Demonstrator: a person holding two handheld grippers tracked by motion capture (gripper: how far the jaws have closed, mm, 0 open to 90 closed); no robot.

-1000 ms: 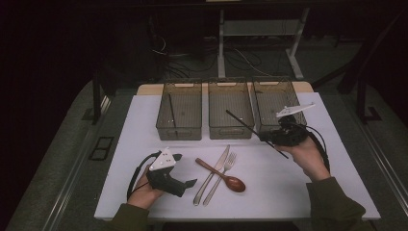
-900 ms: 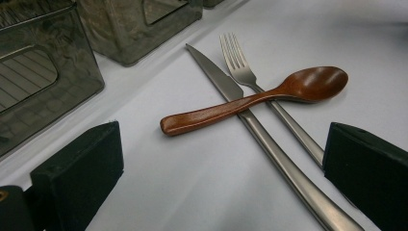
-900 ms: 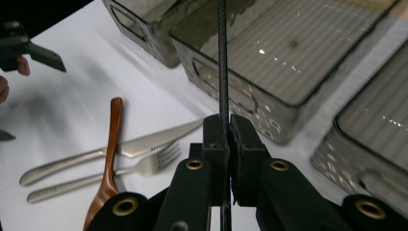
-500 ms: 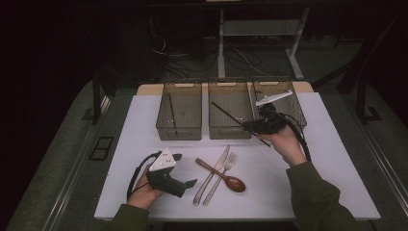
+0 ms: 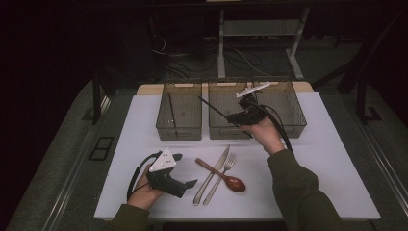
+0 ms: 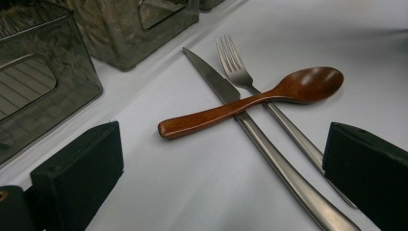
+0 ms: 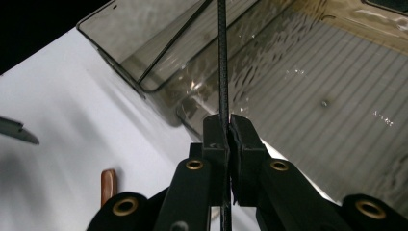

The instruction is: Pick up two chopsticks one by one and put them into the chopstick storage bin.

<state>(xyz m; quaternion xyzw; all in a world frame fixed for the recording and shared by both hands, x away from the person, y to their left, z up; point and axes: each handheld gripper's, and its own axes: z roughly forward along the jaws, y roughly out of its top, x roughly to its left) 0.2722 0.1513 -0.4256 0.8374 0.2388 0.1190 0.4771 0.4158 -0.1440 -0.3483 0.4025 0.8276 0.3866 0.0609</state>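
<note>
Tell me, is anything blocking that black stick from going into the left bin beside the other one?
Nothing visible does. The right tool holds the black chopstick over the middle bin; the left bin, open-topped, holds just one chopstick.

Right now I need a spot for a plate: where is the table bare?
Bare white table right of the wooden spoon, and left of the left bin. Crowded around the knife and fork.

A white-topped table [image 5: 337, 183] stands in a dim room, lit from above while the surroundings fall into shadow. Grey floor [image 5: 57, 159] flanks it on both sides; behind it, a pale metal stand [image 5: 262, 29] rises above tangled cables [image 5: 192, 53].
</note>
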